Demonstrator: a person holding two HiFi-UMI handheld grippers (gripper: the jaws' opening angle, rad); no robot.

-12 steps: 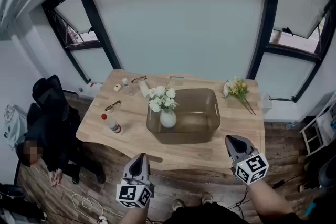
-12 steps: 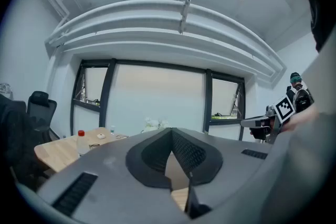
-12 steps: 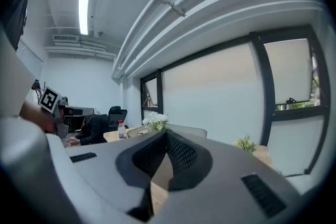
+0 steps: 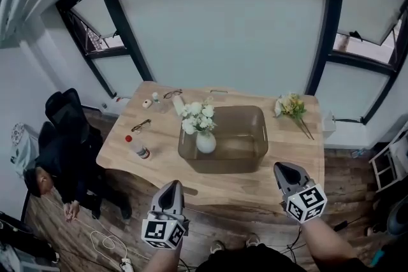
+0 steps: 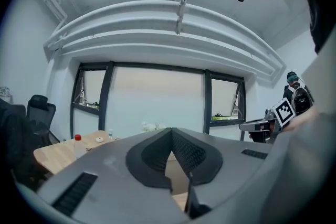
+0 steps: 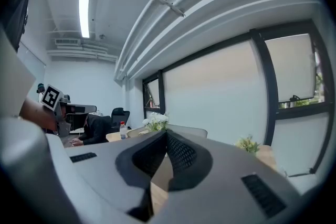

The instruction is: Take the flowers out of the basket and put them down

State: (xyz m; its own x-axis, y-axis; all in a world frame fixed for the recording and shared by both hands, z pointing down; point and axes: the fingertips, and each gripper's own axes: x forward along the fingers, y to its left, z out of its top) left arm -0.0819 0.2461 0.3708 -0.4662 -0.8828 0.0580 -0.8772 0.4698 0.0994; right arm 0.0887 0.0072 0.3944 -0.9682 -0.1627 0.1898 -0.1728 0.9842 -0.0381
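Observation:
White flowers (image 4: 197, 116) stand in a white vase (image 4: 205, 143) at the left end of a translucent brown basket (image 4: 245, 159) in the middle of the wooden table (image 4: 287, 156). A yellow bunch of flowers (image 4: 291, 106) lies on the table's far right corner. My left gripper (image 4: 171, 186) hovers short of the near table edge, shut and empty. My right gripper (image 4: 283, 169) is over the near right edge, shut and empty too. The left gripper view shows its jaw tips (image 5: 170, 131) closed together. In the right gripper view the tips (image 6: 166, 134) meet, with the white flowers (image 6: 156, 121) beyond.
A red-capped bottle (image 4: 138, 148) and two pairs of glasses (image 4: 141, 125) lie on the table's left side. A person (image 4: 56, 169) sits in a dark chair left of the table. Cables (image 4: 105, 245) trail on the wooden floor. Windows line the far wall.
The head view has shifted slightly, so the table sits a little lower and to the right. Both grippers stay where they were, still shut.

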